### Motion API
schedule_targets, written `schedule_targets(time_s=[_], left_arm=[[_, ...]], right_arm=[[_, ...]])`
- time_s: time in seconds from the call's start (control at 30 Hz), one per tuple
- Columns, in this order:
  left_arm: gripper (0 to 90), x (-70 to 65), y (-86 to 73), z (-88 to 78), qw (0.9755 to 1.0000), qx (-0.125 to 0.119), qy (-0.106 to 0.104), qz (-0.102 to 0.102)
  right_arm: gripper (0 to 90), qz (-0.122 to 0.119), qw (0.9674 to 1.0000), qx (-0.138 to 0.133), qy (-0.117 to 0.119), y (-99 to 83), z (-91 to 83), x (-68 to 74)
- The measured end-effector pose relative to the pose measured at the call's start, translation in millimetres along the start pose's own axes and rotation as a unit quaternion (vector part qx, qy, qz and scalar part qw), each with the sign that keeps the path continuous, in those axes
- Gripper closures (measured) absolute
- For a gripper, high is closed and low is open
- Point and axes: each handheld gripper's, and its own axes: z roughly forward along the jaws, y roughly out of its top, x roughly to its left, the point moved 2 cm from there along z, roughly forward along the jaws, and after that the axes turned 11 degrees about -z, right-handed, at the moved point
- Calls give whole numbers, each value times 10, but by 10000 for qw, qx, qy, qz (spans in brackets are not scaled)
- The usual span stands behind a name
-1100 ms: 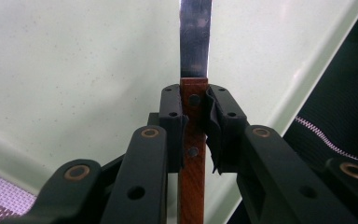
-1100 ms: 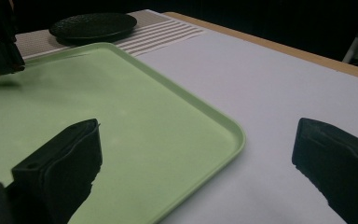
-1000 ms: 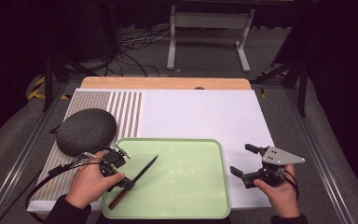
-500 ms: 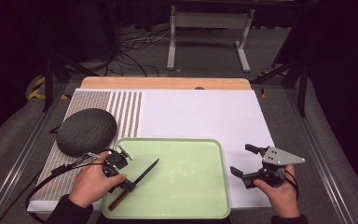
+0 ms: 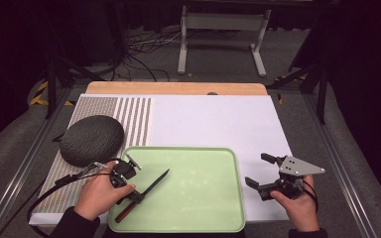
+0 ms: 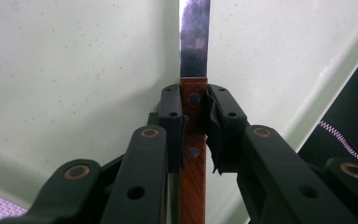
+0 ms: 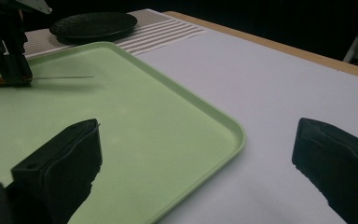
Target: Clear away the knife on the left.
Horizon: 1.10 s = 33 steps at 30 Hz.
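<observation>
A knife (image 5: 146, 191) with a brown wooden handle and a dark blade lies slanted on the left part of the pale green tray (image 5: 203, 208). My left gripper (image 5: 133, 195) is shut on the handle just behind the blade. In the left gripper view both pads clamp the wooden handle (image 6: 193, 172), and the blade (image 6: 195, 37) points away over the tray (image 6: 74, 70). My right gripper (image 5: 258, 169) is open with nothing in it, just off the tray's right edge over the white mat. In the right gripper view its jaws (image 7: 198, 126) straddle the tray's corner rim (image 7: 233, 135).
A dark grey round domed object (image 5: 92, 139) sits on the striped mat (image 5: 134, 116) behind the left hand. The white mat (image 5: 213, 121) covers the table's middle and right. A wooden strip (image 5: 178, 88) runs along the far edge. A cable (image 5: 44, 198) trails from the left gripper.
</observation>
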Motion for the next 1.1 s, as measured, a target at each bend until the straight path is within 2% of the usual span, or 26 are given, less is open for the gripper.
schedule_targets(time_s=[0.47, 0.63, 0.77, 0.9, 0.97, 1.0, 1.03, 1.1], left_arm=[[772, 2, -2, 3, 10000, 51, 40, 2], [745, -7, -2, -22, 10000, -43, 26, 66], [600, -25, -9, -76, 9997, -213, 37, 98], [417, -51, -18, -115, 9992, -385, 17, 141], [336, -85, -21, -145, 9980, -528, -46, 335], [316, -97, -21, -150, 9974, -578, -70, 428], [300, -97, -21, -150, 9974, -578, -70, 428], [268, -126, -24, -139, 9959, -628, -210, 623]], right_arm=[[22, -2, 10000, 3, 9, -1, -1, 1], [22, -11, 10000, 5, 17, 0, 1, 3], [22, -11, 10000, 3, 18, 0, 1, 4], [22, -14, 10000, 14, 25, -1, 6, 7], [22, -21, 10000, 26, 26, -1, 7, 8], [22, -22, 10000, 26, 27, -1, 7, 8], [22, -22, 10000, 26, 27, -1, 7, 8], [22, -12, 10000, 26, 29, 0, 9, 9]])
